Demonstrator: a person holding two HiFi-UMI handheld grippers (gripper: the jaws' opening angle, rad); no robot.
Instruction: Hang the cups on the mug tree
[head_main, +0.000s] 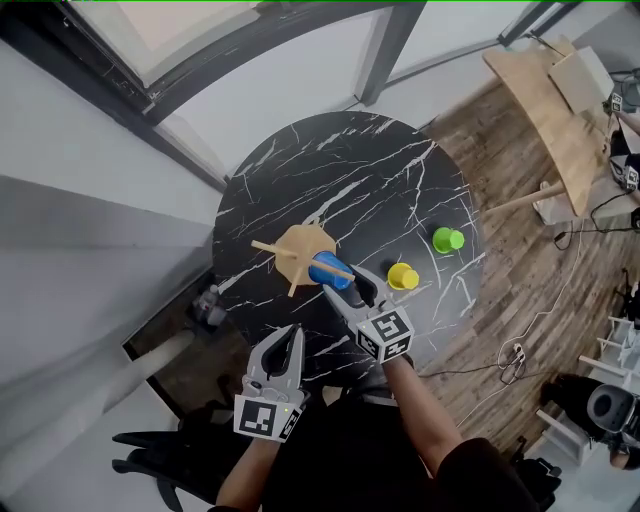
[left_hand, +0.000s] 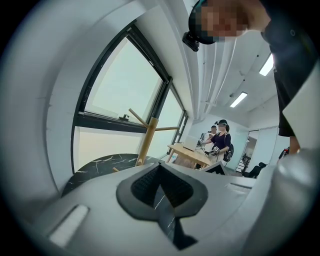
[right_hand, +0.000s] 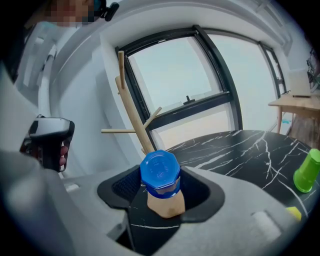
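Squarely between the right gripper's (head_main: 350, 290) jaws sits a blue cup (head_main: 326, 270), clamped tight beside the wooden mug tree (head_main: 303, 243) on a black marble table (head_main: 340, 170) — the left gripper (head_main: 290, 340) hangs closed and empty, while a yellow cup (head_main: 403, 276) and a green cup (head_main: 447, 239) stand nearby.

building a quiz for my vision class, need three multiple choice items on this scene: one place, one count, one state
1. The yellow cup stands: A on the floor B on a shelf C on the table
2. Cups standing loose on the table: A one B two C four
3. The right gripper is: A shut on the blue cup B open, empty C out of view

Answers: C, it rests on the black marble; B, only the yellow cup and the green cup stand free; A, its jaws clamp the blue cup.
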